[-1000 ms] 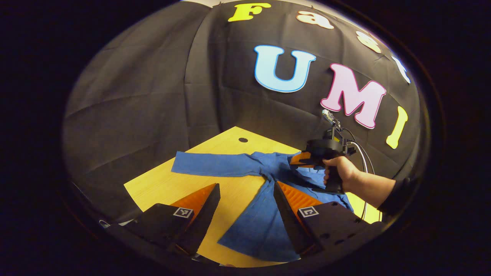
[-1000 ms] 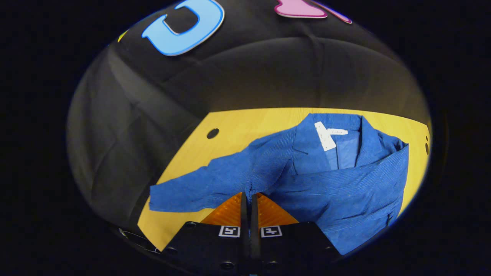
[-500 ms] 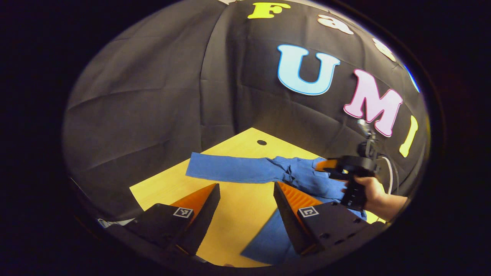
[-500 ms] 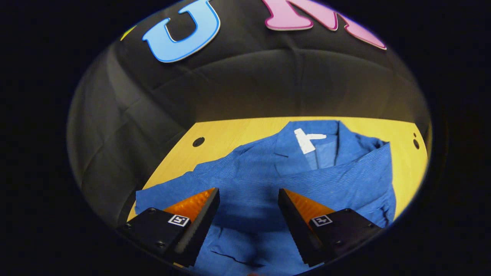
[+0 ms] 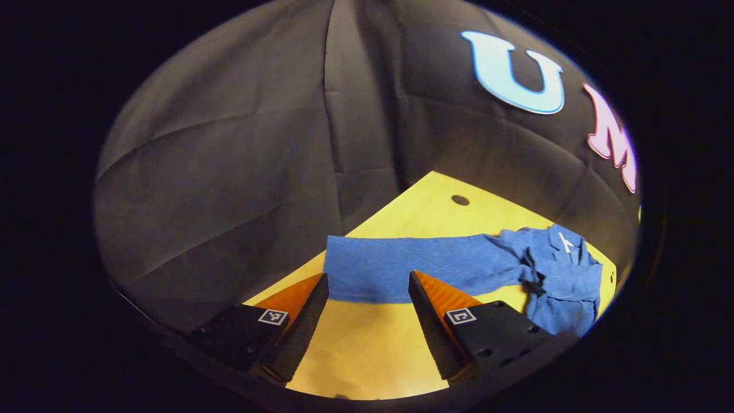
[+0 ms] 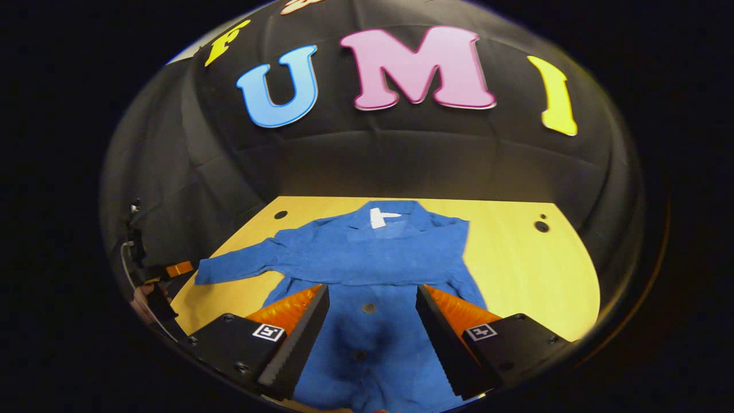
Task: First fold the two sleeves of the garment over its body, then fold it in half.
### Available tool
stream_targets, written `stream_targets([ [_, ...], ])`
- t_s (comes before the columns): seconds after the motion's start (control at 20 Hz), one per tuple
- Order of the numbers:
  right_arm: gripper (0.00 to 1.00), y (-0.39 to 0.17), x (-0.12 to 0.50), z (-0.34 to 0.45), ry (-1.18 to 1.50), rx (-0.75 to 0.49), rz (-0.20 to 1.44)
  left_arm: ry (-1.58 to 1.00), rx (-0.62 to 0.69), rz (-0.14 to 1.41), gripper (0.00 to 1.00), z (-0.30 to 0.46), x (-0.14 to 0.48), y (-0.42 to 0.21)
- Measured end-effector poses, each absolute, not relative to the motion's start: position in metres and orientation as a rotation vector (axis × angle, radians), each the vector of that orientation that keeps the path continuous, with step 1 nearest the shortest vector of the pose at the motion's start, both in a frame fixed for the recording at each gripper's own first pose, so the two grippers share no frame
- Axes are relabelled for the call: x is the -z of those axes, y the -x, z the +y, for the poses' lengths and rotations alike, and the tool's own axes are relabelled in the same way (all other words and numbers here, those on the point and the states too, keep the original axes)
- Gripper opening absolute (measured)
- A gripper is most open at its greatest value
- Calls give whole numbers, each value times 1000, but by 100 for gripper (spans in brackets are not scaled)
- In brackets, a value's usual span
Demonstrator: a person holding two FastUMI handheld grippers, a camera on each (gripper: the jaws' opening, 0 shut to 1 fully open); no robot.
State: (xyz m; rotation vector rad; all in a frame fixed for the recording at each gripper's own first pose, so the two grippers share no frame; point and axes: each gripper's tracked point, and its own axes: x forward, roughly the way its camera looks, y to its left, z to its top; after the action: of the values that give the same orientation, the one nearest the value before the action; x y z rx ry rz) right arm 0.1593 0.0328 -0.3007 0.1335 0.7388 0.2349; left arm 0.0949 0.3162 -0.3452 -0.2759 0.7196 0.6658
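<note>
Garment is lying flat on the worktop; one sleeve is already resting across its body. I am aiming my left gripper, jaws open and empty, at the one outstretched sleeve, running crosswise just ahead. My right gripper is hovering open.

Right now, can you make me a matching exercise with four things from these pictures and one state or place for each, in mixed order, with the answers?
Things:
1. left sleeve
2. right sleeve
3. left hand-held gripper
4. neck label

States or places:
A. white, at the collar
B. folded across the body of the blue garment
C. stretched out flat on the wooden table
D. open, holding nothing, just in front of the cuff end

Pairs: 1-C, 2-B, 3-D, 4-A
</note>
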Motion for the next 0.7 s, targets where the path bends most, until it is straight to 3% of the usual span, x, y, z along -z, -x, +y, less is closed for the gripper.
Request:
stream_targets([
  [0.15, 98, -123, 291, -14, -142, -154, 779, 260, -691, 791, 83, 341, 372, -99],
  [0.4, 98, -91, 286, -52, -130, -68, 805, 366, -617, 945, 83, 339, 417, -96],
  [0.7, 98, -74, 287, -50, -132, -54, 816, 206, -639, 959, 83, 361, 413, -91],
])
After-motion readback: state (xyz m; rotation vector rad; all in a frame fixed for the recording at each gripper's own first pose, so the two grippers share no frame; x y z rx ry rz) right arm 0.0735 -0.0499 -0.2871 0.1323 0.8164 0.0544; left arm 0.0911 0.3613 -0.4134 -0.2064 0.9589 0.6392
